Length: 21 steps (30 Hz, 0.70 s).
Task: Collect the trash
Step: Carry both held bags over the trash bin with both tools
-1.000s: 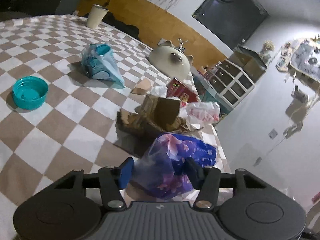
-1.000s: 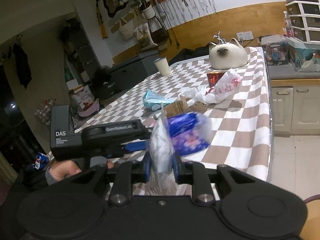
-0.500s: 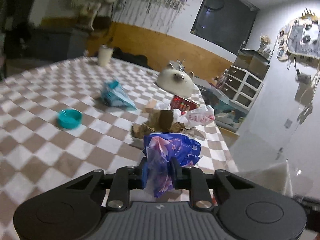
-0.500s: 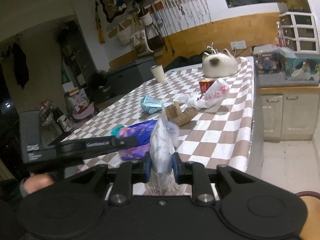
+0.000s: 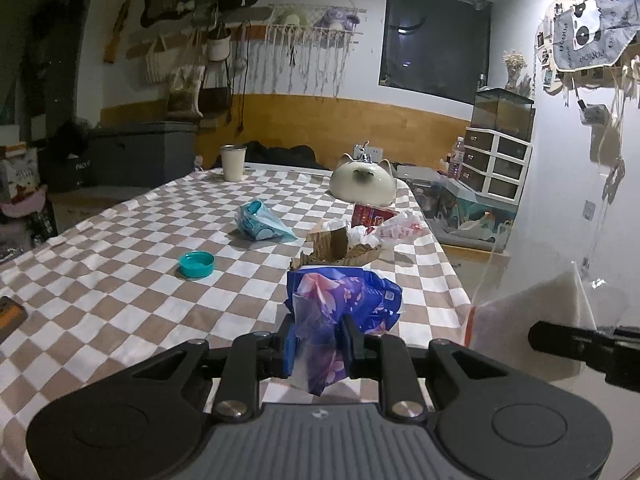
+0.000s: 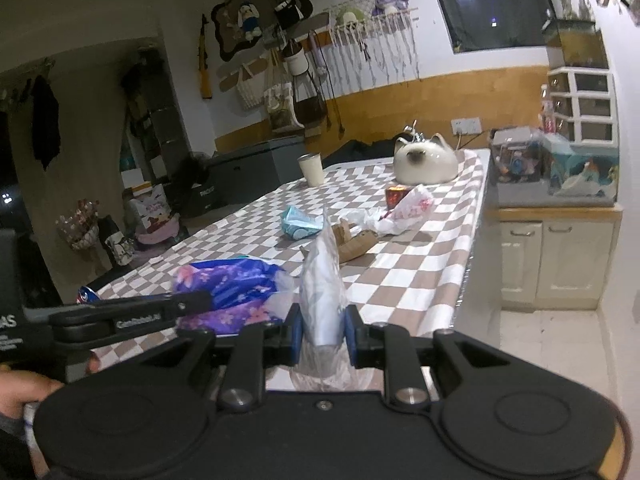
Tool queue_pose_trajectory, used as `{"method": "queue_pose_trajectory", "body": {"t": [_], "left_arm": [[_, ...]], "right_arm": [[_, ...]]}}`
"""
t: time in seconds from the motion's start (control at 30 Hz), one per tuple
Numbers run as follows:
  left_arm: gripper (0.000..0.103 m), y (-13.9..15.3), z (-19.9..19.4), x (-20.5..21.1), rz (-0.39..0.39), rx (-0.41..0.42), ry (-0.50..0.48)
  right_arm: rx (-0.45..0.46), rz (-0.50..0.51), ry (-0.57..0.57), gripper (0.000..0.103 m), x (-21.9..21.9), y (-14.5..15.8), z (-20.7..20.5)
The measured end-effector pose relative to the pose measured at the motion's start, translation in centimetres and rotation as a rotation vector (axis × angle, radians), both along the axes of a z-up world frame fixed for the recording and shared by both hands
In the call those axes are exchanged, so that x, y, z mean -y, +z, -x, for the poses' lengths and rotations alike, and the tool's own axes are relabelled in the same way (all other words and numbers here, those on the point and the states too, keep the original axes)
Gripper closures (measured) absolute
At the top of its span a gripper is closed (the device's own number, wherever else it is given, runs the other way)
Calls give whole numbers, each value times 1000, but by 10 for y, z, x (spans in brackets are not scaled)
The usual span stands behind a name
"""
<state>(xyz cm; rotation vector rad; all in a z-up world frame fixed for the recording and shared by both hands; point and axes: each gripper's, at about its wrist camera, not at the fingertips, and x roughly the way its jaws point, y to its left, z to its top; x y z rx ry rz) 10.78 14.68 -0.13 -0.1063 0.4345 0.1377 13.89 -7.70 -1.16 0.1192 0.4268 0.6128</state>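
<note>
Left gripper [image 5: 318, 340]: jaws closed on the purple floral wrapper [image 5: 344, 300], held up clear of the worktop [image 5: 100, 280] near its front edge.
Right gripper [image 6: 323, 330]: jaws pinched on a clear plastic bag [image 6: 322, 296], which stands up between them just off the worktop's corner; in the left wrist view the bag shows at the right, beside the wrapper.
Purple floral wrapper, right wrist view [image 6: 232, 284]: just left of the bag, close to it.
Teal lid [image 5: 196, 265]: flat on the checked cloth, left of centre.
Torn cardboard [image 5: 334, 246]: beyond the wrapper, mid-worktop.
Blue packet [image 5: 260, 226]: lying left of the cardboard.
White printed bag [image 5: 400, 228]: crumpled, right of the cardboard, with a red box [image 5: 370, 214] just behind.
Cat-shaped ceramic [image 5: 362, 180]: far right end.
Cream cup [image 5: 233, 163]: upright at the far left edge.
</note>
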Motion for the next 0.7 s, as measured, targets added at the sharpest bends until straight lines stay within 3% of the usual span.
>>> {"method": "queue_pose_trajectory", "body": {"t": [0.37,0.7], "left_arm": [[79,10,42,32,-53,51,-5],[79,18,48,69,-56,94,-79]], "right_arm": [[73,-4,-51,81,30,11,34],[92,-1,-132,81,65,12,52]]}}
